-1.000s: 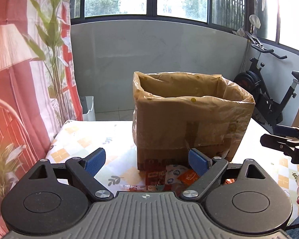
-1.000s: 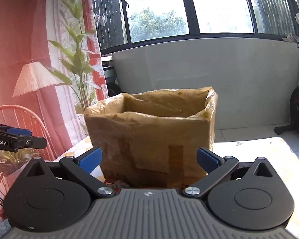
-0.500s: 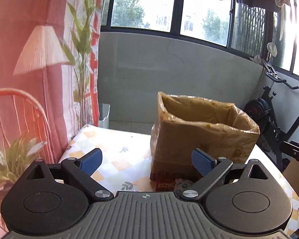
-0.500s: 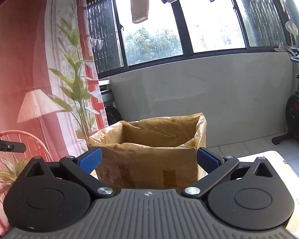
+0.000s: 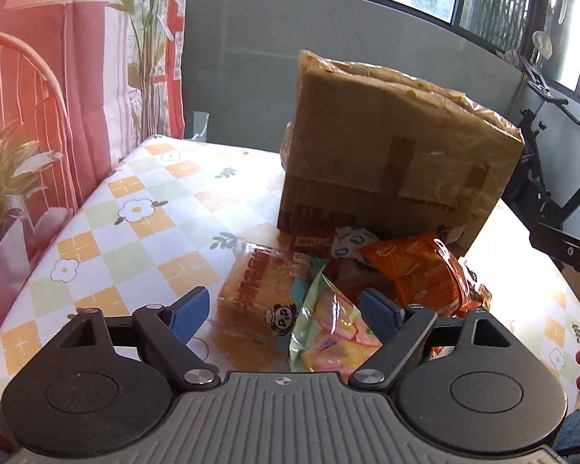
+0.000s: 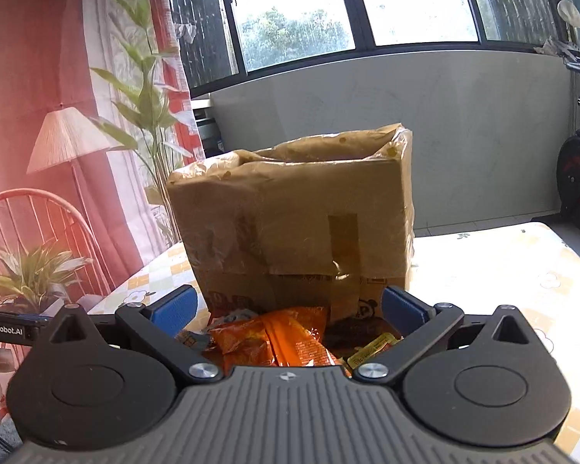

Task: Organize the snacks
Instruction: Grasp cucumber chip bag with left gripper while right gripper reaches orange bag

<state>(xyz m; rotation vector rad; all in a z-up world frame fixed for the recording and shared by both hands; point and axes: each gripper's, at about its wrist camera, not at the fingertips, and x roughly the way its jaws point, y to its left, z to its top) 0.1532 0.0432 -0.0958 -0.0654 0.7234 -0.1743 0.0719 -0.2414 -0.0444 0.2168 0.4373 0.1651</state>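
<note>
Box (image 5: 390, 154), snacks (image 5: 413, 270) on tablecloth (image 5: 143, 208)

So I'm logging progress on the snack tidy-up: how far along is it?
Barely started. Nothing looks packed: the orange snack bag, bread packet and pastel candy bag all lie on the table before the cardboard box, whose inside is hidden. In hand: nothing; left gripper and right gripper are open. Left: every snack.

The box (image 5: 390, 147) is brown, with darker brown tape strips and a red print low on its near side. The tablecloth (image 5: 135, 224) is white with orange and pale green checks and small white flowers. Near the box lie an orange packet (image 5: 417, 270), a pastel pink-yellow bag (image 5: 332, 332) and an orange-red bread pack (image 5: 259, 290); the pads (image 5: 187, 313) are blue.
</note>
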